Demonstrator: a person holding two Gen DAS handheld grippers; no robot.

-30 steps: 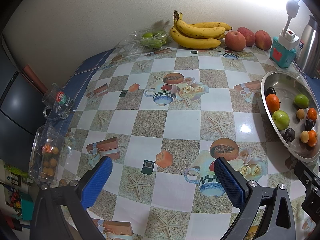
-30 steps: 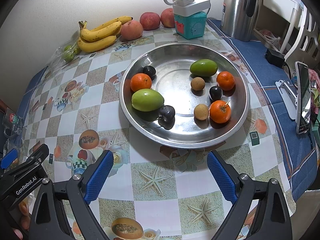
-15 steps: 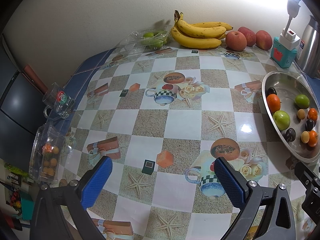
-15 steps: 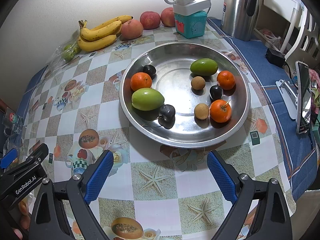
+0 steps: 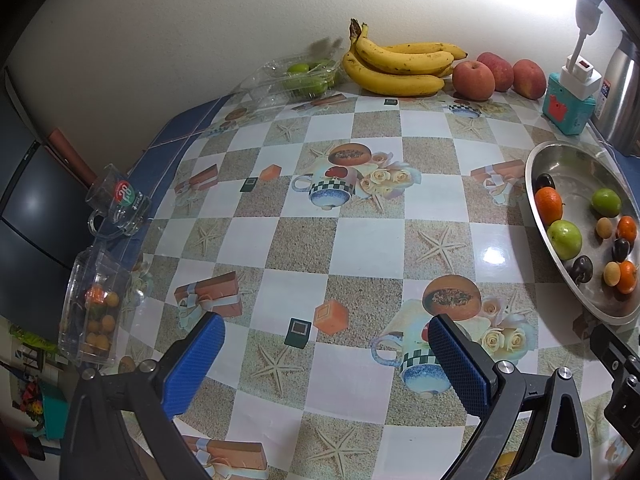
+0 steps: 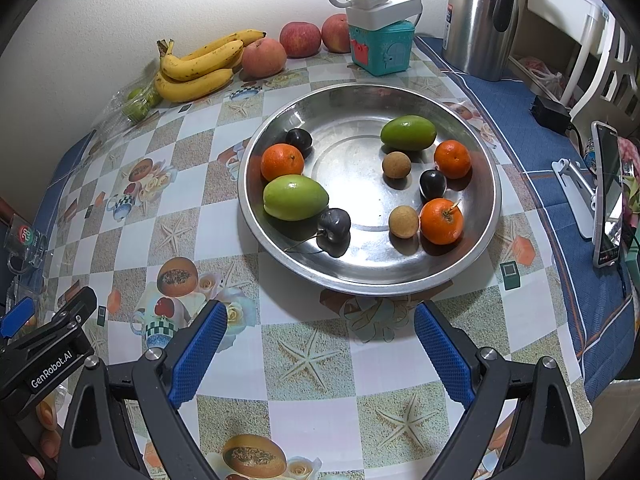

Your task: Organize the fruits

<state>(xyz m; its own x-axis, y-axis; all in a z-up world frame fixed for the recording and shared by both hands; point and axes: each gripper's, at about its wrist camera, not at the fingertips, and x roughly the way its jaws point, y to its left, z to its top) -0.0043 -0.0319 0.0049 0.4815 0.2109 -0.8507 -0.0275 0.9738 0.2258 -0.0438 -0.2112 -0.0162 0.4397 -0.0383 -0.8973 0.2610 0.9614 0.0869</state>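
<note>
I am holding my right gripper (image 6: 320, 344) wide open and empty above the tablecloth (image 6: 308, 360), just short of the steel tray (image 6: 486, 184). My left gripper (image 5: 326, 354) is also gaping wide with nothing between its blue pads (image 5: 196, 360), hovering over bare cloth well left of the tray.

The tray is holding mixed fruit. A glossy green mango (image 6: 295, 197) is lying with its long axis roughly left to right, its narrower end pointing right toward a dark cherry (image 6: 334, 227). A second mango (image 6: 408, 133) is sitting at the far side, also lying crosswise. Three oranges (image 6: 441, 221) are showing, the nearest with a short stem sticking up. Two tan longans (image 6: 404, 221) and two dark plums (image 6: 433, 184) are lying among them.

By the wall, bananas (image 6: 196, 68) are pointing right toward three apples (image 6: 264, 57). At the table's left edge a clear box (image 5: 90, 304) is holding small orange fruit, and another box (image 5: 298, 76) by the wall is holding green ones.
</note>
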